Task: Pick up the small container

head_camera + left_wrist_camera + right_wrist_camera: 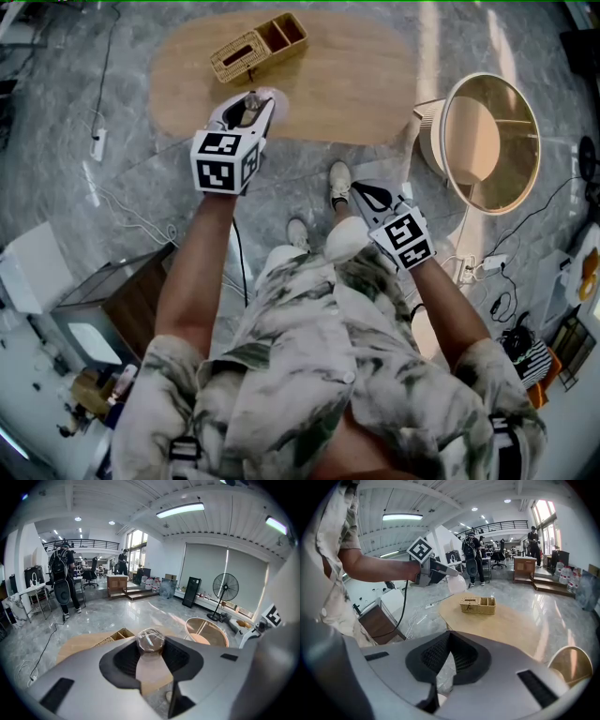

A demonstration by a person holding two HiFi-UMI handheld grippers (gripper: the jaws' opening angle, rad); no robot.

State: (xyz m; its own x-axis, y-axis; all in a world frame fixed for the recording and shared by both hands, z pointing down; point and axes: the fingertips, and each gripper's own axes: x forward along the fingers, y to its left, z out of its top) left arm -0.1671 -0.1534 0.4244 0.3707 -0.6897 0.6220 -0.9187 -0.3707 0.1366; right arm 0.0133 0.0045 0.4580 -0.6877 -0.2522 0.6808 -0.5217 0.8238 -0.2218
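Note:
The small container (150, 640), a clear plastic cup with something brown inside, sits between the pads of my left gripper (150, 644), which is shut on it. In the head view this left gripper (251, 101) holds the container (249, 109) in the air over the near edge of the oval wooden table (356, 84). My right gripper (372, 195) hangs low beside the person's knees. Its jaws (449, 637) meet at the tips with nothing between them. The right gripper view also shows the left gripper (436, 573) with the container (457, 584) at its tips.
A wicker basket (260, 47) with compartments stands at the table's far left. A round side table (492, 141) with a white base stands to the right. Cables and power strips (97, 143) lie on the marble floor, and a dark cabinet (122, 300) stands at the left.

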